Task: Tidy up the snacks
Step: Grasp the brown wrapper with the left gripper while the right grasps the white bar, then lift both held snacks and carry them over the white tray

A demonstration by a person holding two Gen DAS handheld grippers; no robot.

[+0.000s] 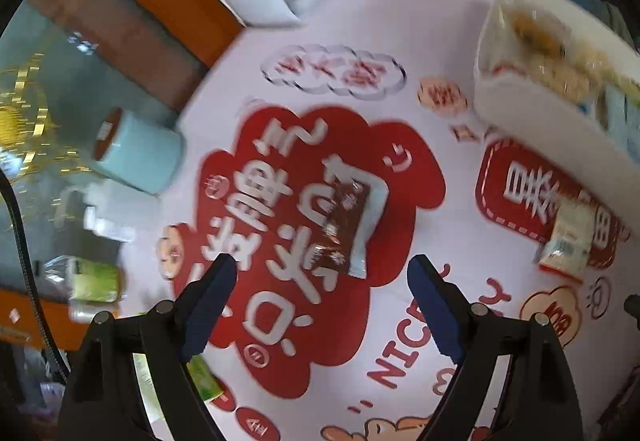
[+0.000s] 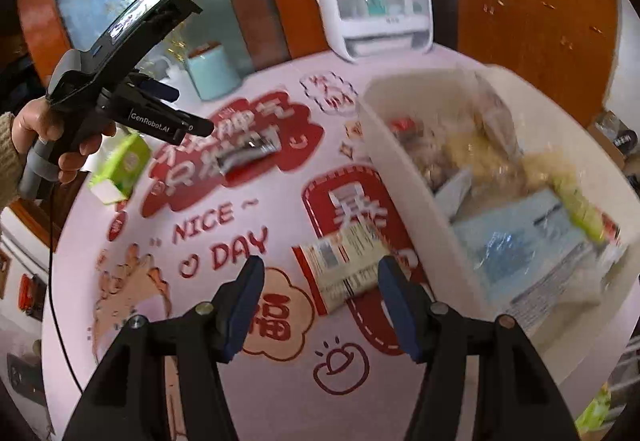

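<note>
A brown snack packet [image 1: 345, 225] with white ends lies on the printed table cover, just ahead of my open, empty left gripper [image 1: 322, 267]; it also shows in the right wrist view [image 2: 248, 155]. A white and orange snack packet [image 2: 346, 267] lies flat just ahead of my open, empty right gripper [image 2: 320, 267], beside the white bin [image 2: 404, 161]; it also shows in the left wrist view [image 1: 570, 237]. The bin [image 1: 532, 121] holds several snack bags. My left gripper [image 2: 192, 113] appears hand-held at the left in the right wrist view.
A green carton [image 2: 120, 169] lies at the table's left edge. A light blue canister [image 2: 212, 73] and a white appliance [image 2: 376, 1] stand at the back. The table cover [image 2: 280, 381] is pink with red prints.
</note>
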